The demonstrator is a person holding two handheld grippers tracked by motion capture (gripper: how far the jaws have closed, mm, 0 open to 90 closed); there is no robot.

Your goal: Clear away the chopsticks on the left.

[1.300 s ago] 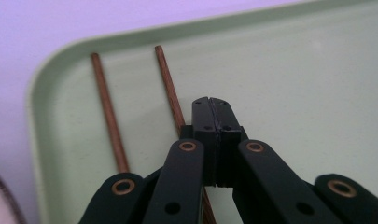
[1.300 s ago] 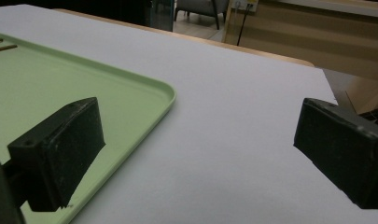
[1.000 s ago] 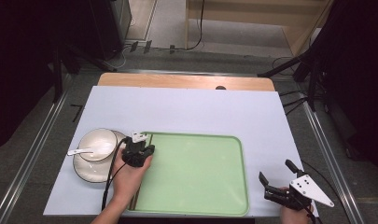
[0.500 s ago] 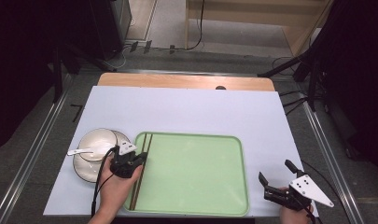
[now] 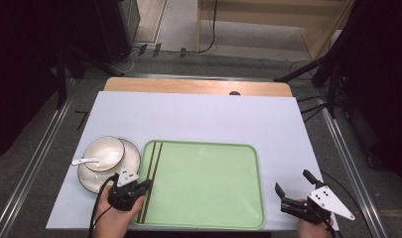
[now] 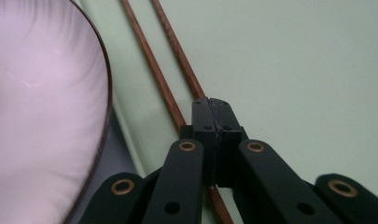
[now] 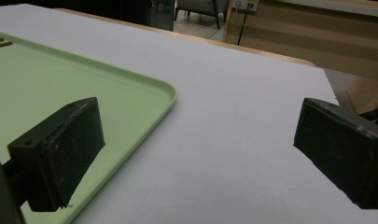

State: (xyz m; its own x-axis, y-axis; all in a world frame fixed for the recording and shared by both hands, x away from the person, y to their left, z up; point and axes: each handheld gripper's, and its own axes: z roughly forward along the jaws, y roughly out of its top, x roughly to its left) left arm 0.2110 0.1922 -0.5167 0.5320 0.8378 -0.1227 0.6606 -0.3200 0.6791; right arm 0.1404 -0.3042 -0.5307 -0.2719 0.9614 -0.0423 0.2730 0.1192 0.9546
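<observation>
1. High view: a pale sheet-covered table [image 5: 198, 119] fills the middle of the frame.
2. A green tray [image 5: 203, 183] lies at lower centre.
3. A plate [image 5: 89, 179] with a white bowl [image 5: 105, 152] and spoon [image 5: 85, 160] sits at lower left, just beside the tray.
4. The right gripper [image 5: 294, 193], lower right, off the tray, has its jaws spread wide with nothing between them.
5. The left gripper [image 5: 145, 184], lower left, has its jaws pressed together above the chopsticks [image 5: 153, 173].
6. The chopsticks lie side by side along the tray's left edge.
</observation>
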